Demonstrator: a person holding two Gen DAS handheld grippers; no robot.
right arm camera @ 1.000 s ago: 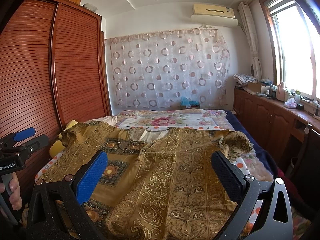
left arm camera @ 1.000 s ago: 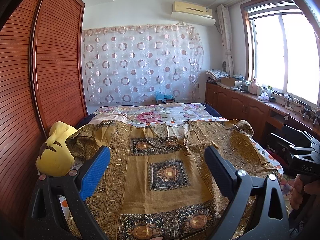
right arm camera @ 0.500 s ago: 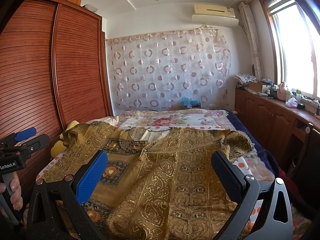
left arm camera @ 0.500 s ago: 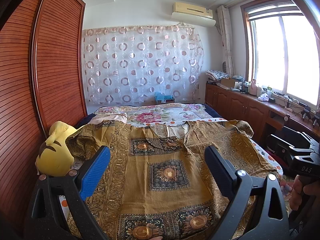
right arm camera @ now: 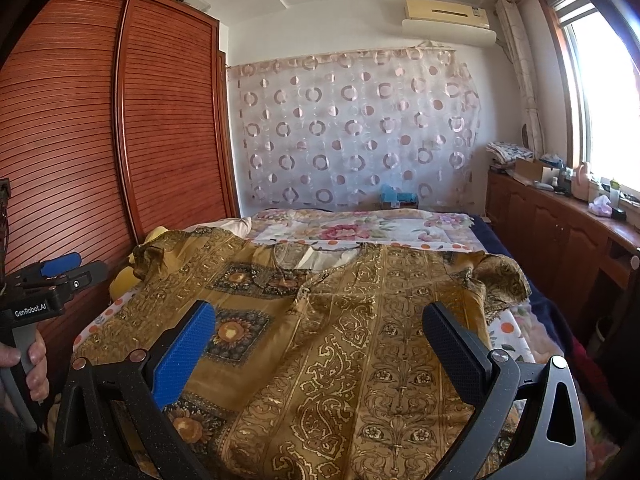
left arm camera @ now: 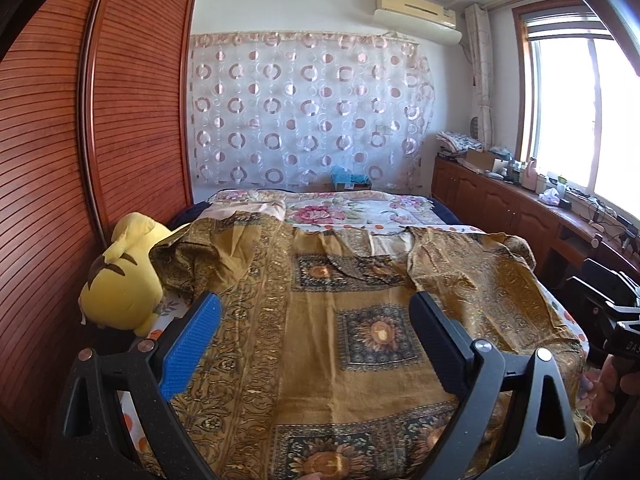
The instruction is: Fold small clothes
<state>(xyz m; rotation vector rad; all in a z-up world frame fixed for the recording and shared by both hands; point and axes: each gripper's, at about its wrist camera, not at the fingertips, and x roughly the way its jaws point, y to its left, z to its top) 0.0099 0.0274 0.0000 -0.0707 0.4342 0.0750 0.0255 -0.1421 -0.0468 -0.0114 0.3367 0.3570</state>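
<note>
Both grippers are hovering over the spread shirt; almost nothing is changing from a second ago.

Nearest, the left gripper [left arm camera: 314,340] and the right gripper [right arm camera: 318,346] are holding their fingers spread wide, gripping nothing, both staying above the shirt's near hem. The gold patterned shirt [left arm camera: 360,320] is lying open and flat across the bed [left arm camera: 360,210], sleeves out toward the yellow plush toy [left arm camera: 120,276] and the cabinet side. Judging by this, folding is not yet beginning. Beyond, the dotted curtain [left arm camera: 308,108] is hanging.
</note>
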